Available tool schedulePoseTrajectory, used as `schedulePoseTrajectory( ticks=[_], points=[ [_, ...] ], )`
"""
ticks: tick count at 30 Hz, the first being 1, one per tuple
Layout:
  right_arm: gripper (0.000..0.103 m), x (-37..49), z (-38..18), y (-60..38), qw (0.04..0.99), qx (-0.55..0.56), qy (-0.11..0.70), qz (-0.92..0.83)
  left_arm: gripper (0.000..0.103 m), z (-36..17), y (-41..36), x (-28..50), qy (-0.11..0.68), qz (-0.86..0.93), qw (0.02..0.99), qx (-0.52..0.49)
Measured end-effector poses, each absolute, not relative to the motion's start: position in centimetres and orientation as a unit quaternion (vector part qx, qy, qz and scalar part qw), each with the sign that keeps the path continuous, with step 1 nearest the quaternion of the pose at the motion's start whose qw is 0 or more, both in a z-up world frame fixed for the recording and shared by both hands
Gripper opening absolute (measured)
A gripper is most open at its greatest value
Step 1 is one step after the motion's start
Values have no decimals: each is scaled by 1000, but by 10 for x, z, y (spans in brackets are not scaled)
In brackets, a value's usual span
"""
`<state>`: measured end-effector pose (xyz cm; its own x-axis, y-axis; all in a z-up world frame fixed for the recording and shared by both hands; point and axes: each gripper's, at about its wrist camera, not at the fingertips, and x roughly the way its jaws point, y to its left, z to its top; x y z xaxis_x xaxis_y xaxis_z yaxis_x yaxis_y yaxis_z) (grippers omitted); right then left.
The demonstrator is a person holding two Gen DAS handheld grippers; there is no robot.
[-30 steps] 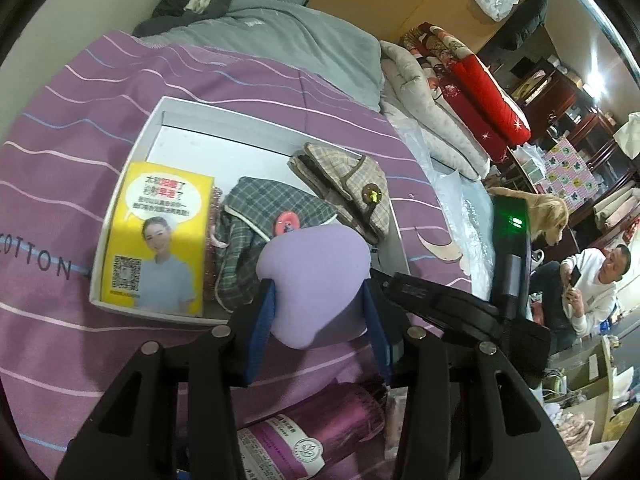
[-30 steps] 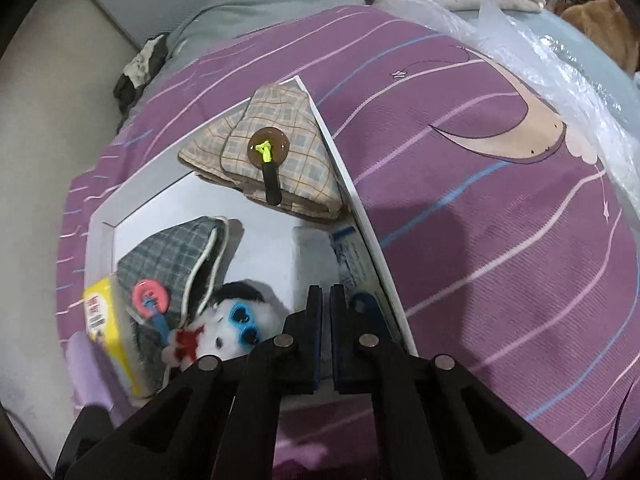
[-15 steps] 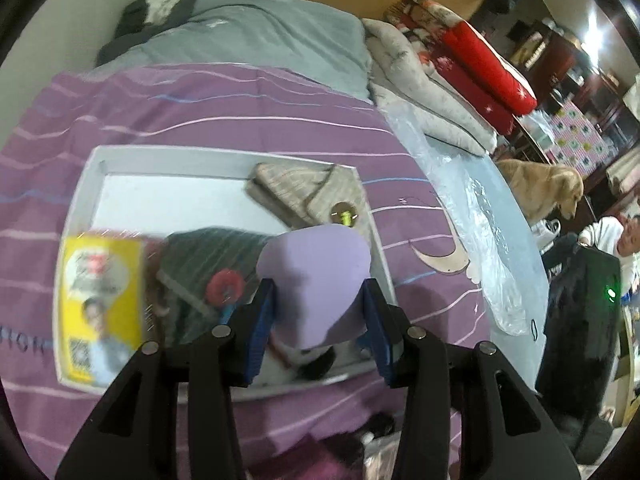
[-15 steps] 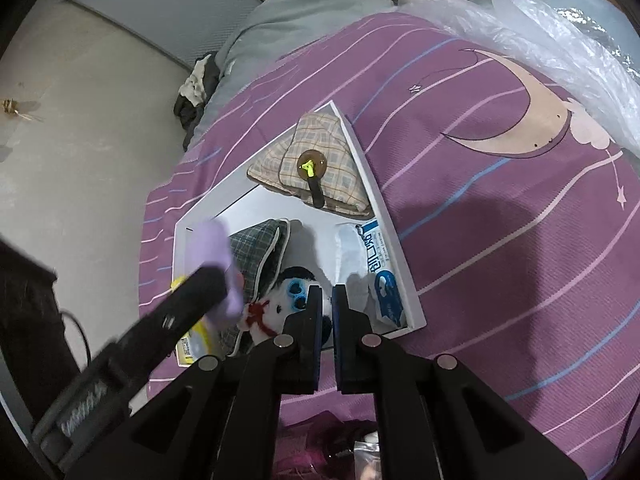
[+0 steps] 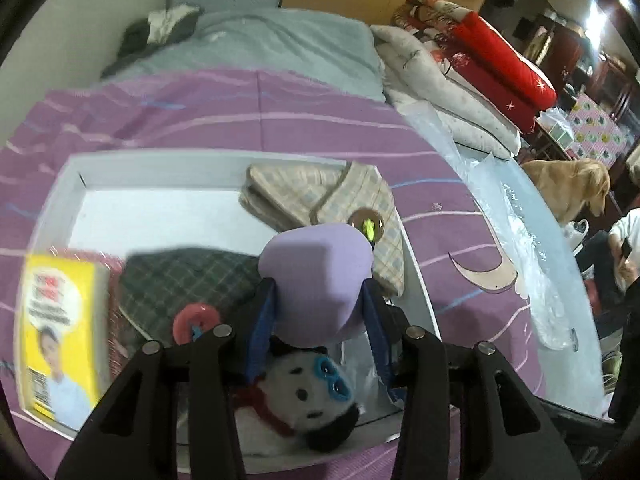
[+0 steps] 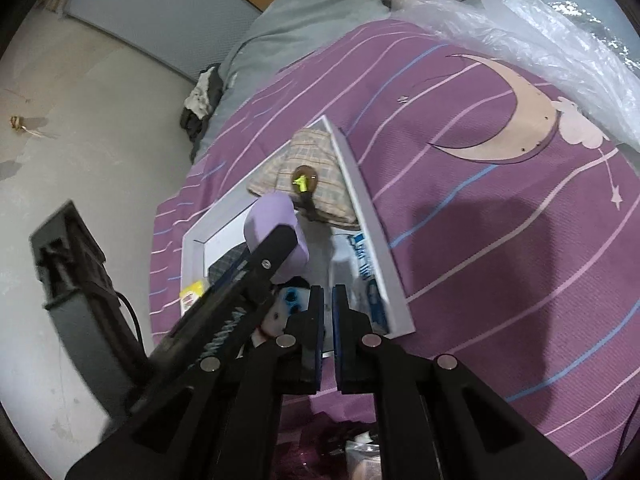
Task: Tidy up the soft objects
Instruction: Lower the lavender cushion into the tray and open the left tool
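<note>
My left gripper point(image 5: 318, 320) is shut on a lilac foam block point(image 5: 316, 276) and holds it above the white tray point(image 5: 160, 168) on the purple bed cover. In the tray lie a beige plaid pouch point(image 5: 340, 204), a dark green plaid pouch point(image 5: 188, 276), a yellow packet point(image 5: 60, 328) and a panda plush point(image 5: 304, 396). In the right wrist view the lilac block point(image 6: 276, 220) hangs over the tray point(image 6: 372, 232), near the beige pouch point(image 6: 316, 172). My right gripper point(image 6: 324, 320) is shut and empty, above the tray's near edge.
A clear plastic sheet point(image 5: 532, 264) lies right of the tray. Folded quilts point(image 5: 480, 76) and a grey blanket point(image 5: 280, 44) lie at the back. A dog point(image 5: 572, 184) and a seated person point(image 5: 624, 256) are at the right. A purple packet point(image 6: 340, 440) lies below my right gripper.
My left gripper has carried the lilac block forward over the tray, so the panda plush now shows below it. My right gripper has drawn back and up; the tray looks smaller.
</note>
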<state>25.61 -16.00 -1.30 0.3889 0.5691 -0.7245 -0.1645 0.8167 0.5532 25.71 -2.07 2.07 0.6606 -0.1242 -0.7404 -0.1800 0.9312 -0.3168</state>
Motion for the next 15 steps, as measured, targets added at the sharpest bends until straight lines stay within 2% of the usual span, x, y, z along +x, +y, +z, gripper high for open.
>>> schedulePoseTrajectory(
  ticks=[3, 11, 15],
  points=[
    [3, 256, -13, -161, 806, 207, 504, 232, 44, 15, -20, 257, 420, 9, 885, -201],
    [4, 254, -10, -163, 811, 198, 505, 220, 45, 12, -34, 257, 455, 17, 879, -142],
    [4, 255, -8, -165, 812, 199, 504, 216, 54, 8, -34, 261, 473, 11, 870, -138]
  ],
)
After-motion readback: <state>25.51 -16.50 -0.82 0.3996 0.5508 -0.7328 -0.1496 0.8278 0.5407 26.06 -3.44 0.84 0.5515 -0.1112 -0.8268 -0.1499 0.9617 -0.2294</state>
